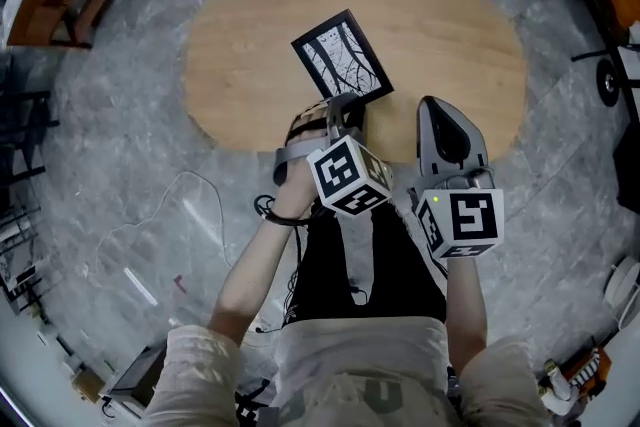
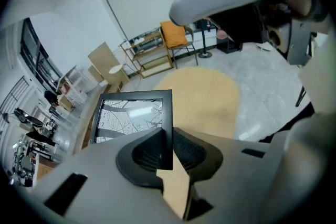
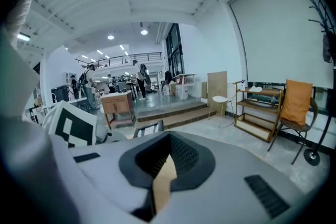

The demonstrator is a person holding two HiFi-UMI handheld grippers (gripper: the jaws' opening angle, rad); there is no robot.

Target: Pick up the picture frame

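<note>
Clearly, the black rectangular picture frame [image 1: 342, 58] with a black-and-white branch print was off the oval light-wood table [image 1: 450, 45], held tilted above its near-left part. Judged light, thin and stiff. The glazed front is likely fragile and slick, so the rim is the place to take it, not the face. The left gripper [image 1: 340, 103] had it by the near edge. A one-edge pinch could let it swing or slip, and a second hold on the opposite edge would steady it.

The left gripper view showed what the head view hid: the ribbed pads of the left gripper [image 2: 169, 147] pressed on the edge of the frame [image 2: 131, 113], which stood out past the jaws, with the table [image 2: 205, 102] well below.

The head view gave the layout: the right gripper [image 1: 445, 115] was near, just right of the left one and apart from the frame, over the grey marble-look floor [image 1: 130, 145].

The right gripper view showed the right gripper [image 3: 167, 157] with its jaws pressed together on nothing, pointing into the room toward an orange chair [image 3: 295, 103] at far right, with no table in sight.
</note>
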